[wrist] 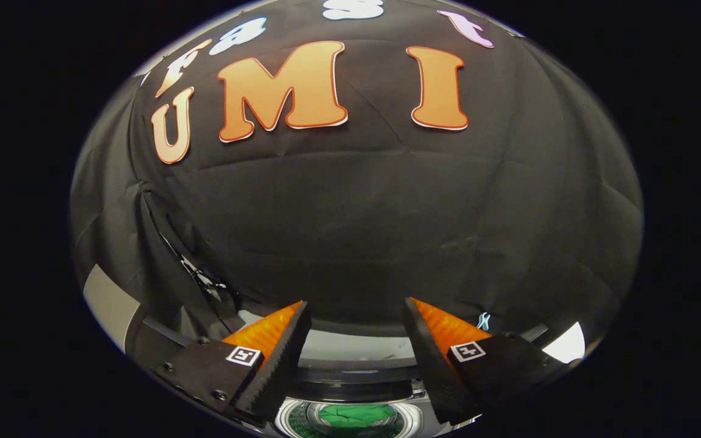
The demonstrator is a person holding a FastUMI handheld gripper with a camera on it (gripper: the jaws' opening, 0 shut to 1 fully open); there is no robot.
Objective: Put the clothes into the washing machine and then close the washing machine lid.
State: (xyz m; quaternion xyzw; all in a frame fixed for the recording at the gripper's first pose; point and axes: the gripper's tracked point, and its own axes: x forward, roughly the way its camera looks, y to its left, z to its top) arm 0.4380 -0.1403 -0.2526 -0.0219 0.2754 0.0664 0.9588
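My gripper [356, 316] is open, with a wide gap between its two fingers and nothing held. Below and between the fingers lies the washing machine's top [356, 350], a light surface with a dark band. Its round drum opening [350, 418] sits right under the fingers, ringed in white, and something green [356, 415] lies inside it. The gripper points at the booth's black cloth wall, well above the machine.
The black cloth wall [356, 213] rises just beyond the machine. A pale panel [110, 307] stands to the left of the fingers, and a bright white patch [566, 344] to their right. A small light-blue clip [483, 320] hangs on the cloth near the right finger.
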